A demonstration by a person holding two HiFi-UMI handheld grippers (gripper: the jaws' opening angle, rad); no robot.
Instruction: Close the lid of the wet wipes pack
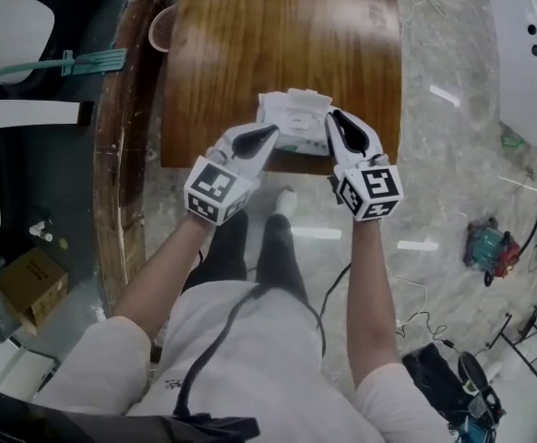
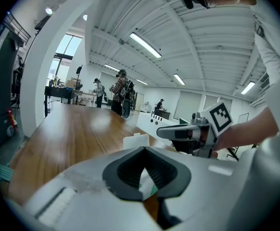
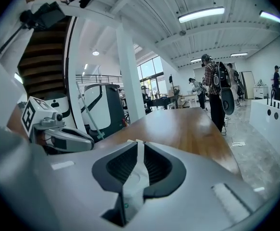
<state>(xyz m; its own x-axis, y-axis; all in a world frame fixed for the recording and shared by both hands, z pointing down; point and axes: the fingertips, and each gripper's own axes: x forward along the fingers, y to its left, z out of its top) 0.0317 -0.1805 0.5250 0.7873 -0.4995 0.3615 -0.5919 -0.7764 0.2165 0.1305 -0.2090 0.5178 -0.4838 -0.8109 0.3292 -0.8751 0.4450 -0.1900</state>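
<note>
Left gripper (image 1: 270, 135), jaws pressed together, sits at eight o'clock of the wet wipes pack (image 1: 294, 118) on the table's (image 1: 278, 35) six o'clock edge. Its lid (image 2: 135, 141) appears raised. Right gripper (image 1: 337, 118), jaws barely parted, waits at four o'clock. Approach stage, I'd say; next, press the lid flat.

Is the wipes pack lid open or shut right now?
Open: the lid stands up from the wet wipes pack.

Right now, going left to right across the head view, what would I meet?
cardboard box → left gripper → wet wipes pack → right gripper → teal and red object on the floor
</note>
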